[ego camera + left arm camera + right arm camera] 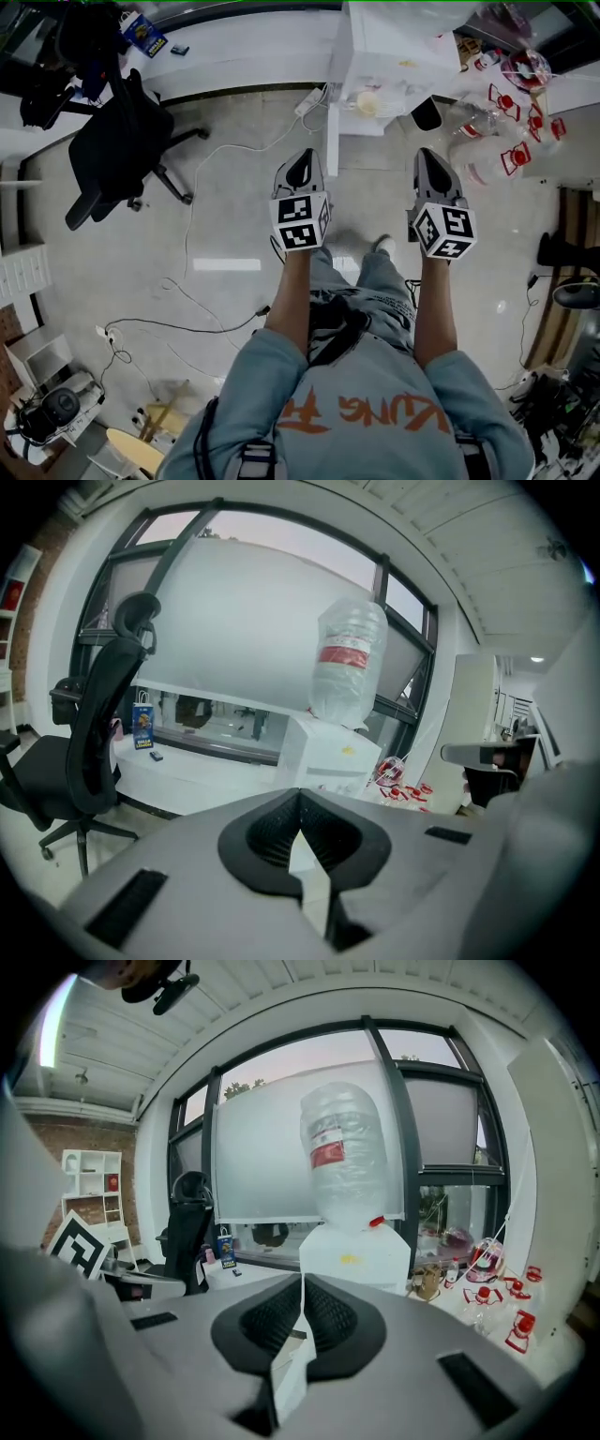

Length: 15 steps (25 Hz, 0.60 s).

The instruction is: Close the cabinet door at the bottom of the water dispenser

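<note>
The white water dispenser (384, 66) stands ahead of me with a clear bottle (342, 1152) upside down on top. From its lower left a narrow white panel, the cabinet door (331, 141), sticks out toward me, seen edge-on. My left gripper (300, 161) hovers just left of that panel, its jaws together and empty. My right gripper (428, 157) hangs in front of the dispenser's right side, also shut on nothing. In both gripper views the dispenser (328, 752) (361, 1255) rises behind the closed jaws (300, 791) (302, 1277), which hide its lower cabinet.
A black office chair (117, 150) stands at the left. A power strip (309, 101) and cables trail over the floor near the dispenser. Several empty bottles with red handles (511, 155) lie at the right. A white window ledge (234, 47) runs behind.
</note>
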Each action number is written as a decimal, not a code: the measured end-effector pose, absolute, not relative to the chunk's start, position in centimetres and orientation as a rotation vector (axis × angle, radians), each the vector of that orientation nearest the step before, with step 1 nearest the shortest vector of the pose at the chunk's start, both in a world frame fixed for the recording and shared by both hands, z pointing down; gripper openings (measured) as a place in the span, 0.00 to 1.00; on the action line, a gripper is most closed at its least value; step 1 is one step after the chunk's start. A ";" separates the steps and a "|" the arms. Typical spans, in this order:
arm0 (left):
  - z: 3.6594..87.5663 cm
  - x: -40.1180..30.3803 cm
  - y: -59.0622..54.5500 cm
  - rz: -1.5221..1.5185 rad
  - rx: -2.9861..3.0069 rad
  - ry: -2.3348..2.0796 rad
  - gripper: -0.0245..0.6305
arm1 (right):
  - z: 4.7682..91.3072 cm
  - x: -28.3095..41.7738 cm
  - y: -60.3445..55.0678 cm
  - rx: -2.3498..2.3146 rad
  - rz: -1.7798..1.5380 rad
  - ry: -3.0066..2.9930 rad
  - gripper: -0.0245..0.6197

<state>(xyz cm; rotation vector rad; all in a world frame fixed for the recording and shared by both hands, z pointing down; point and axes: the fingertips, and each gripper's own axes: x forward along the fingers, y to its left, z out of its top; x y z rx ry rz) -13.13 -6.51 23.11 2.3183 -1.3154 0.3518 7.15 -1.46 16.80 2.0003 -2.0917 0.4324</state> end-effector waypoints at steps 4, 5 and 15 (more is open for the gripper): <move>24.8 -12.1 -6.9 0.396 2.294 -1.339 0.05 | 19.4 8.4 -3.3 1.973 0.488 -2.123 0.09; 25.3 -12.1 -7.0 0.399 2.277 -1.364 0.05 | 20.1 8.4 -4.0 1.949 0.494 -2.145 0.08; 31.0 -11.5 -6.8 0.461 2.058 -1.564 0.05 | 26.6 9.4 -9.2 1.689 0.586 -2.302 0.08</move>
